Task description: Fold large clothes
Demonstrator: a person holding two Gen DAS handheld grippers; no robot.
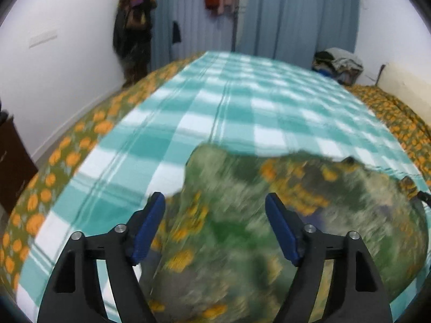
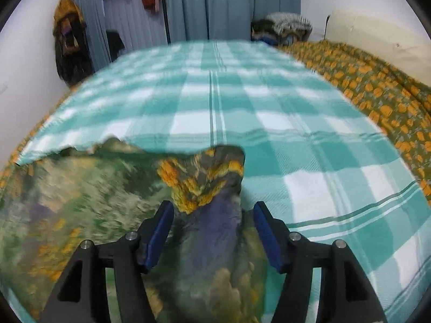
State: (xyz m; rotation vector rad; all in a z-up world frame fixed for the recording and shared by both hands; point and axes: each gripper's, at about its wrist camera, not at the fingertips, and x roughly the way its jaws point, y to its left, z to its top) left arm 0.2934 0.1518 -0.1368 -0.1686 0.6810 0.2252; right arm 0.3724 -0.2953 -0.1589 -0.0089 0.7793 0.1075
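We work over the bed [image 1: 70, 158], spread with a teal checked sheet [image 1: 242, 102]. The floral garment [image 1: 269, 215] lies bunched across the lower part of both frames, its long axis running side to side, its blurred upper edge toward the frames' centre. We judge a fold just laid and let go. The left gripper [image 1: 215, 228] has wide jaws, cloth beneath them but unpinched; the right gripper [image 2: 212, 234] likewise stands apart around a purple-and-orange ridge. Next we must find fresh corners to pinch.
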